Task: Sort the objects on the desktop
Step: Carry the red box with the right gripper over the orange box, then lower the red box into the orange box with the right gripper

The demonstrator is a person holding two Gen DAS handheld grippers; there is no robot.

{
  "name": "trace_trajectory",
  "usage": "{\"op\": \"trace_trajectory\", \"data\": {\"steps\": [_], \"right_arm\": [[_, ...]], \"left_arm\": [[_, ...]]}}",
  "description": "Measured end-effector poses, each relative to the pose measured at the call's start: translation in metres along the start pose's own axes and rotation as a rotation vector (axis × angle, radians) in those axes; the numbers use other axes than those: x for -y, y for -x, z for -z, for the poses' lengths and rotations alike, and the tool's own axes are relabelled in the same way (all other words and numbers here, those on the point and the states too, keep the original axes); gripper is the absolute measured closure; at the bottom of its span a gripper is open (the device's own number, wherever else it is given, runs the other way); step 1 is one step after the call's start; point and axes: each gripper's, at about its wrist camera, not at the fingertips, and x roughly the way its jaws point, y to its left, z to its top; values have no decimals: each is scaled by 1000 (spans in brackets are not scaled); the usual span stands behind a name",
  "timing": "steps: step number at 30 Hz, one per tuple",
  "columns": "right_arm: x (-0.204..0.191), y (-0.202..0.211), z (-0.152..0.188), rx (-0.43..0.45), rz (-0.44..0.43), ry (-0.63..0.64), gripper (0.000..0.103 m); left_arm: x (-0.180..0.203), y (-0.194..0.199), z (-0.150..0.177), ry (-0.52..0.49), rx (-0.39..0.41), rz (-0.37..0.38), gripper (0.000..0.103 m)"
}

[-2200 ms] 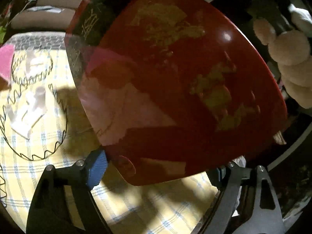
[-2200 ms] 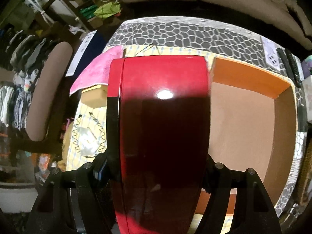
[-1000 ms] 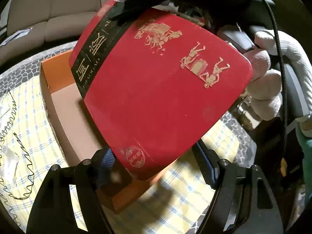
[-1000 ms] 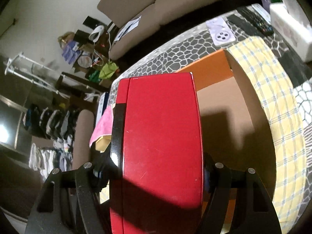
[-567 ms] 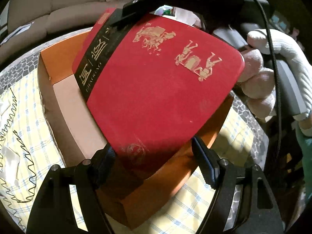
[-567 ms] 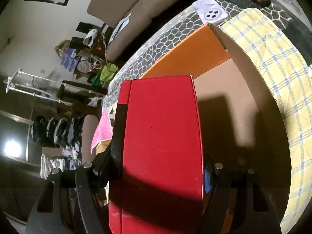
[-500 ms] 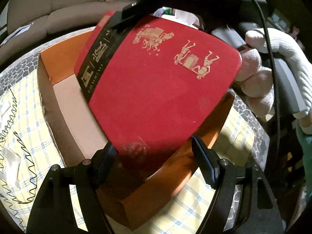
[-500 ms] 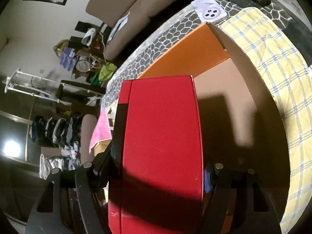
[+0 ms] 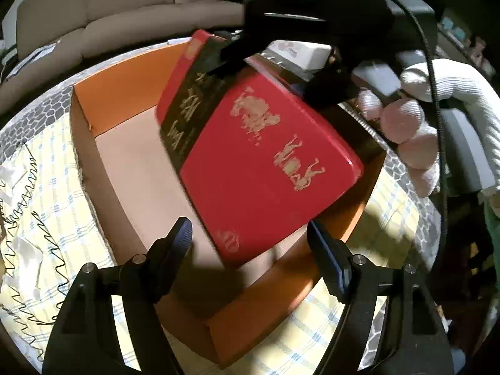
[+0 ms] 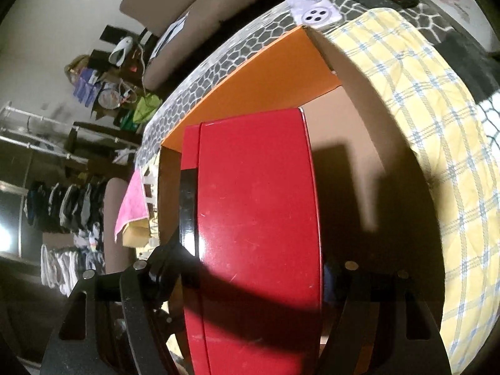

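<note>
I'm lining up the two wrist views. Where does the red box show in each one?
Left wrist view: the red box fills the centre, tilted over the orange tray, beyond the open left tool.
Right wrist view: it fills the lower centre, clamped in the right tool.
Shared landmark: the orange tray.

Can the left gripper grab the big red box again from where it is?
Probably yes. The left gripper is open, and the flat red box with gold figures hangs just ahead of its fingers, with nothing between, over the orange cardboard tray.
</note>
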Motion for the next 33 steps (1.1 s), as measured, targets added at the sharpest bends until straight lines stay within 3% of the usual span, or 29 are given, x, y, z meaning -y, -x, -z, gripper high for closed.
{"op": "trace_trajectory", "data": {"steps": [6, 12, 17, 23, 27, 33], "right_arm": [[19, 13, 4, -7, 55, -71, 27], [7, 11, 13, -58, 153, -11, 24], [4, 14, 29, -122, 182, -4, 23], [1, 21, 44, -120, 219, -11, 22], [4, 20, 52, -88, 181, -84, 25], [13, 5, 72, 16, -18, -292, 29]], "left_arm": [[-1, 7, -3, 39, 13, 27, 29], [-6, 20, -4, 60, 33, 26, 29], [-17, 44, -1, 99, 79, 23, 29], [-37, 70, 14, 157, 118, 21, 28], [-41, 71, 21, 168, 110, 30, 28], [-44, 70, 27, 203, 110, 75, 28]]}}
